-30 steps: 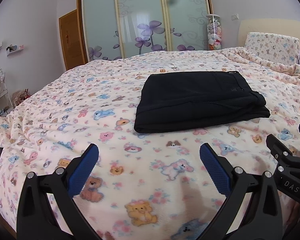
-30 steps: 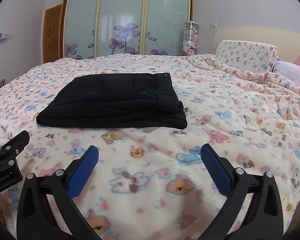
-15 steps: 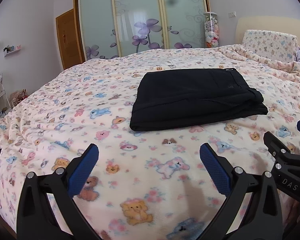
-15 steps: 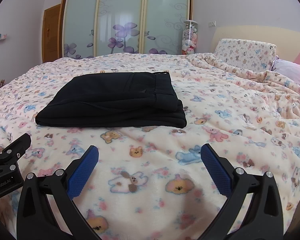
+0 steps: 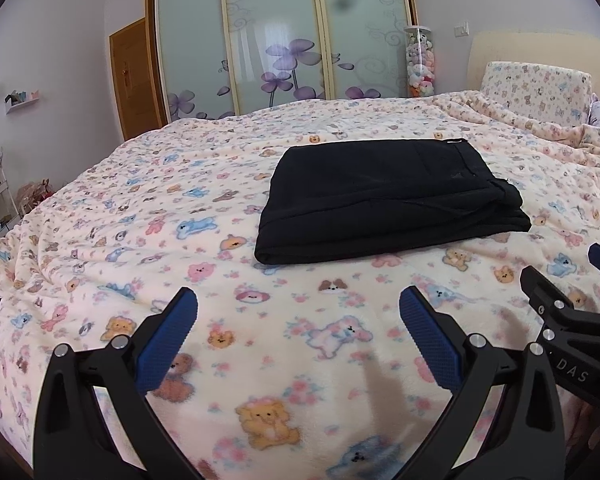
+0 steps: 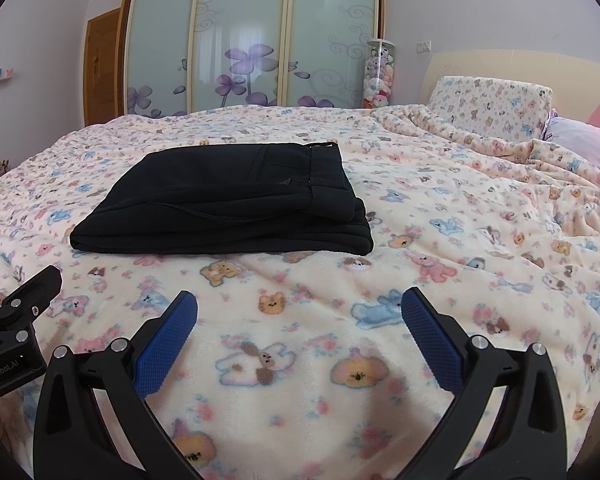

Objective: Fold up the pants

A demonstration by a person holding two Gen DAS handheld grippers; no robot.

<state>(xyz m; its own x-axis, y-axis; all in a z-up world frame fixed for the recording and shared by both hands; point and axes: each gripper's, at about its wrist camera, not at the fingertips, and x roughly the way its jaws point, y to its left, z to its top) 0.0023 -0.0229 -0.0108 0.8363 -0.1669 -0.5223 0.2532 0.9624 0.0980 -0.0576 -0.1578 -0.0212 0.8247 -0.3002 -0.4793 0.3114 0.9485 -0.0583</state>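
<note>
A: Where do the jaws stand?

B: Both sets are wide apart and hold nothing. The left gripper (image 5: 298, 326) and the right gripper (image 6: 299, 326) hover side by side over the blanket (image 6: 440, 208), near the bed's near edge.

A: And the pants?

B: The pants (image 6: 228, 204) lie further in, around the middle of the bed (image 5: 100, 208), well apart from both grippers. They sit flat as a compact black stack, layers lined up, waistband end towards the pillow (image 6: 496, 106).

A: So which step is this?

B: I judge the folding done, or all but done; this looks like the end of the task. If anything is left, it is one more fold: both grippers go forward to the stack's near edge, pinch it and carry it over.
</note>
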